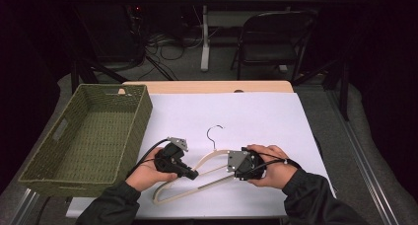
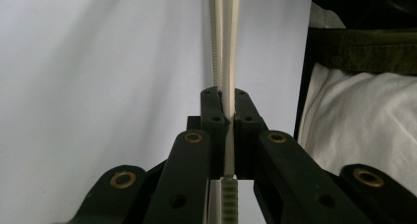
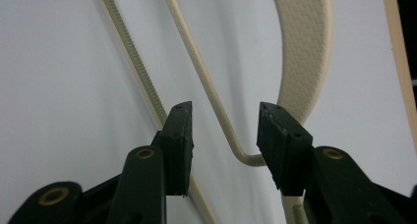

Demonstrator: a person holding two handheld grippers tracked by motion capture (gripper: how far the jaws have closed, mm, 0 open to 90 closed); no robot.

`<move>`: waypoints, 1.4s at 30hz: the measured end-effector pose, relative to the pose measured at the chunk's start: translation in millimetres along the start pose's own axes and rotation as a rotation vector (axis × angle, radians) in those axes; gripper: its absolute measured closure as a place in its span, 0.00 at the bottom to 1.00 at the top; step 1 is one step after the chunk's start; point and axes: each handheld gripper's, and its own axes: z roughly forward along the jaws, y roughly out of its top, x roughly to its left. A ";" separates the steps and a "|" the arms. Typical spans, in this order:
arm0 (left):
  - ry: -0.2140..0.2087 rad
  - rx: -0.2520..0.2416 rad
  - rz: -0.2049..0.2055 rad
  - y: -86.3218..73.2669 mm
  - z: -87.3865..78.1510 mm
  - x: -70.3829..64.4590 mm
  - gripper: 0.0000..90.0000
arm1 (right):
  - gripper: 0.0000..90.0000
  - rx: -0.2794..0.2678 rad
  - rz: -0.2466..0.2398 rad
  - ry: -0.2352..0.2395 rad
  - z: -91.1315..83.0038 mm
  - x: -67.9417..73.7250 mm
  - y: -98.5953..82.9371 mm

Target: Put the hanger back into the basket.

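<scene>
Hanger (image 1: 197, 178), cream plastic, low at frame centre on the white counter (image 1: 256, 116). Left tongs (image 2: 225, 130) pinching its bar; right tongs (image 3: 223, 135) spread around a thin rod, unclosed. Risk: one-sided lift, hanger swinging or slipping free.

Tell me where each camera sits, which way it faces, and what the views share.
High view: above the person's side, looking forward and down on the table, basket and hanger; forearms and both hands show.
Left gripper view: rides the left gripper, looking along its jaws shut on the hanger bar.
Right gripper view: rides the right gripper, jaws open astride a hanger rod.
Shared: all three show the hanger on the white table.
</scene>
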 end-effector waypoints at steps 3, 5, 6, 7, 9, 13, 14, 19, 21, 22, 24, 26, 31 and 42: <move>0.009 -0.006 -0.003 0.0 -2.5 -1.1 0.97 | 0.63 -0.007 0.017 -0.006 -3.6 -1.2 -1.1; 0.024 -0.012 0.001 -0.2 -5.2 -1.3 0.97 | 0.63 -0.021 0.032 -0.015 -7.2 -2.8 -2.9; 0.029 -0.017 -0.002 -0.6 -7.0 -1.1 0.97 | 0.62 -0.024 0.038 -0.016 -9.1 -3.7 -3.8; 0.042 -0.033 -0.013 -1.5 -10.9 -0.7 0.97 | 0.62 -0.035 0.044 -0.024 -12.0 -5.4 -5.9; 0.045 -0.039 -0.019 -2.0 -13.0 -0.4 0.97 | 0.62 -0.036 0.051 -0.029 -13.6 -5.6 -6.8; 0.076 -0.091 -0.034 -3.8 -23.6 -0.5 0.97 | 0.61 -0.037 0.088 -0.038 -16.7 -5.5 -12.4; 0.076 -0.091 -0.034 -3.8 -23.6 -0.5 0.97 | 0.61 -0.037 0.088 -0.038 -16.7 -5.5 -12.4; 0.114 -0.140 -0.084 -6.1 -33.0 0.1 0.97 | 0.60 -0.024 0.091 -0.037 -12.5 -5.5 -18.6; 0.115 -0.148 -0.094 -6.6 -34.3 0.0 0.97 | 0.60 -0.023 0.098 -0.035 -11.8 -5.7 -19.9; 0.125 -0.153 -0.101 -7.0 -35.7 -0.3 0.97 | 0.59 -0.021 0.103 -0.035 -11.5 -5.8 -20.3; 0.129 -0.165 -0.116 -8.1 -39.0 -1.1 0.97 | 0.58 -0.020 0.126 -0.025 -11.0 -6.1 -21.6; 0.146 -0.177 -0.133 -9.6 -44.7 -5.1 0.97 | 0.57 -0.003 0.140 -0.011 -10.8 -7.5 -22.5; 0.188 -0.196 -0.156 -11.0 -55.2 -12.8 0.97 | 0.55 0.000 0.184 -0.007 -7.4 -9.5 -25.7; 0.275 -0.239 -0.189 -16.6 -94.9 -31.5 0.97 | 0.53 0.006 0.266 -0.003 -5.5 -11.5 -34.0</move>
